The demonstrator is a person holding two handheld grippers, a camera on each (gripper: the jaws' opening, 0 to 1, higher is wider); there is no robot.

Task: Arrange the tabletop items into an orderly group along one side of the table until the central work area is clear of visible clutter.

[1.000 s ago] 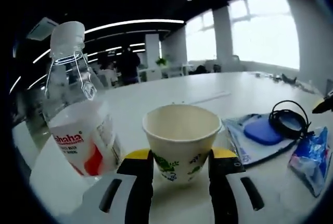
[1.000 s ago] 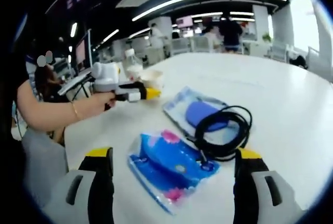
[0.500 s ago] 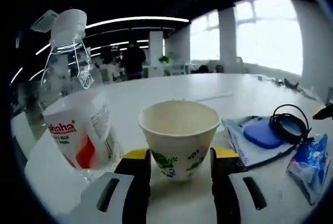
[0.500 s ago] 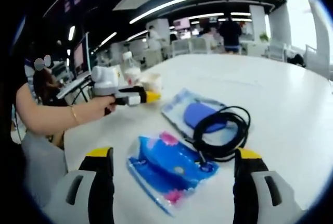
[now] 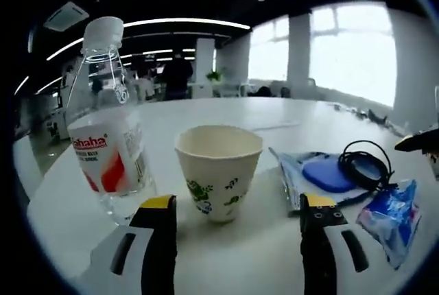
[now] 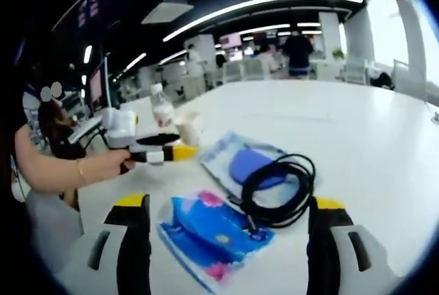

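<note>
1. In the left gripper view, near the table [image 5: 206, 113] edge, a cup [image 5: 218, 171] stands upright just beside a bottle [image 5: 110, 137] on its left; the two look close but whether they touch cannot be told
2. The left gripper [image 5: 238, 213] has its jaws spread wide, one on each side of the cup and clear of its wall, so it holds nothing
3. To the right lie a clear pouch with a blue pad [image 5: 329, 173], a coiled black cable [image 5: 367, 164] on top of it, and a blue packet [image 5: 387, 213] nearer the camera
4. In the right gripper view, the right gripper [image 6: 228, 221] hangs over the table with jaws wide apart and empty; the packet [image 6: 212, 230] lies between them, the cable [image 6: 278, 185] and pad [image 6: 254, 164] just beyond
5. Farther left in this view, a hand [image 6: 113, 164] holds the left gripper [image 6: 168, 152] level at the cup [image 6: 188, 127], with the bottle [image 6: 163, 110] behind it
6. Judged from this, cup and bottle already form the start of a group at the edge, and pouch, cable and packet are left in the middle
7. To do the step well, the left gripper should back straight off along its own axis so neither jaw clips the light cup or tips the bottle; the right should close low on the packet's middle and slide it toward that group
</note>
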